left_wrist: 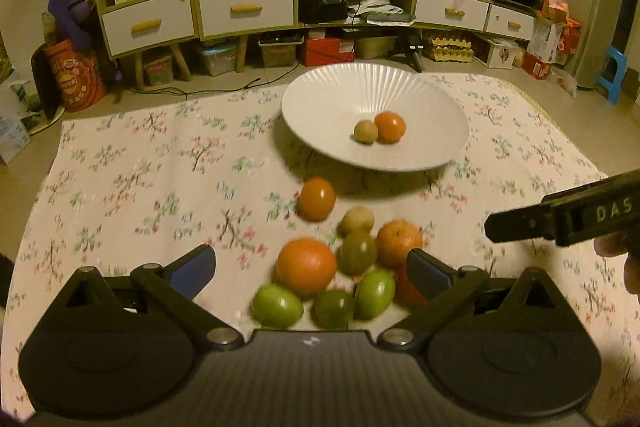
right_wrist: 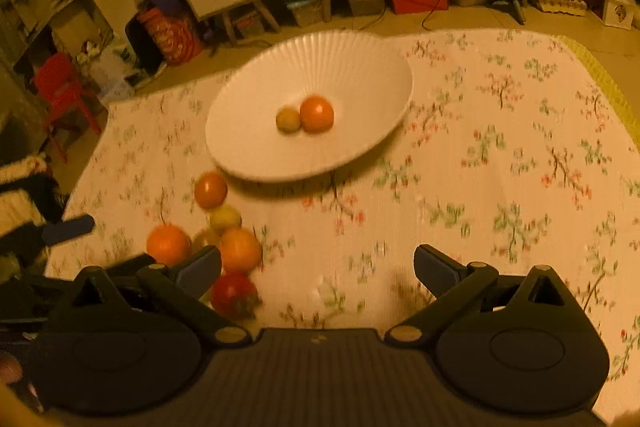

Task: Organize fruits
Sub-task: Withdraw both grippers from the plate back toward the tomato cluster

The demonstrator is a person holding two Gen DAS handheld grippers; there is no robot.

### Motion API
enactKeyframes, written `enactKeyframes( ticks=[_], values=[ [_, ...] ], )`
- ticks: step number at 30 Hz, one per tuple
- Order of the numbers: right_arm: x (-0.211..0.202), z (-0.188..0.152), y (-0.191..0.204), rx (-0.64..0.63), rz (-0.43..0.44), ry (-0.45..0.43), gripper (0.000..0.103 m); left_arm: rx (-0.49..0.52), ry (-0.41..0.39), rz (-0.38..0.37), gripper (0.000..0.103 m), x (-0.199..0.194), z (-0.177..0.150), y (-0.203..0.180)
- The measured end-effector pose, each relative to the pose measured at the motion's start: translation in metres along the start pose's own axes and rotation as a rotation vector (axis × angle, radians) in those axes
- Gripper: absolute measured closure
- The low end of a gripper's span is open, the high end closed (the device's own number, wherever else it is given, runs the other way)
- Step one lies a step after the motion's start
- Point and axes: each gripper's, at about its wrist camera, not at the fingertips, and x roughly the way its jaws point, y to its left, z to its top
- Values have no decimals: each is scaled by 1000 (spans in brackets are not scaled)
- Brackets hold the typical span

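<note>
Fruit pile [left_wrist: 340,267] sits on the cloth [left_wrist: 140,167], near side of the bowl [left_wrist: 320,99]; two pieces already in the bowl. My left claw [left_wrist: 312,267] hangs over the pile, jaws wide apart, nothing gripped, big orange [left_wrist: 306,265] between them. Right claw [right_wrist: 318,267] also spread and empty, pile off to its left. Left is nearer; I judge it takes the next pick.

A floral cloth [left_wrist: 140,167] carries a white bowl [left_wrist: 320,95] and loose fruits [left_wrist: 306,267].
</note>
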Motion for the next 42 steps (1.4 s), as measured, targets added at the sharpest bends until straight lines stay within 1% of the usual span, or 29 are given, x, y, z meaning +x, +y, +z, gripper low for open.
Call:
enactKeyframes(
  ticks=[2, 4, 7, 12, 15, 20, 23, 25, 28, 31, 33, 36, 39, 42],
  values=[
    [2, -8, 4, -37, -6, 19, 0, -5, 0, -1, 4, -2, -11, 2],
    [1, -19, 6, -67, -3, 20, 0, -29, 5, 5, 4, -3, -19, 5],
    [3, -32, 14, -123, -6, 13, 0, -47, 18, -10, 4, -6, -31, 7],
    [9, -50, 29, -225, 2, 11, 0, -11, 20, -3, 4, -14, -48, 5],
    [18, -59, 36, -279, 17, 46, 0, -13, 23, -11, 4, -18, -59, 4],
    [20, -72, 44, -374, -21, 16, 0, -13, 30, -12, 4, -17, -75, 4],
    [22, -81, 49, -436, -44, -11, 0, -14, 58, -7, 4, -11, -85, 3],
    [22, -84, 47, -422, -41, -31, 0, -8, 78, 5, 4, -7, -90, 3],
    [22, -86, 45, -414, -41, -63, 0, 4, 51, 14, 4, -9, -94, 3],
    [23, -91, 44, -412, -46, -115, 0, -13, 28, 21, 3, -10, -98, 4],
    [23, -95, 45, -428, -48, -143, 0, -20, 11, 30, 3, -11, -100, 4],
    [23, -98, 46, -486, -45, -176, 0, -14, -6, 30, 3, -11, -101, 3],
    [23, -93, 47, -496, -40, -159, 0, -13, 1, 27, 3, -11, -99, 3],
    [26, -85, 45, -456, -20, -122, 0, -13, 23, 25, 3, -10, -96, 3]
  ],
)
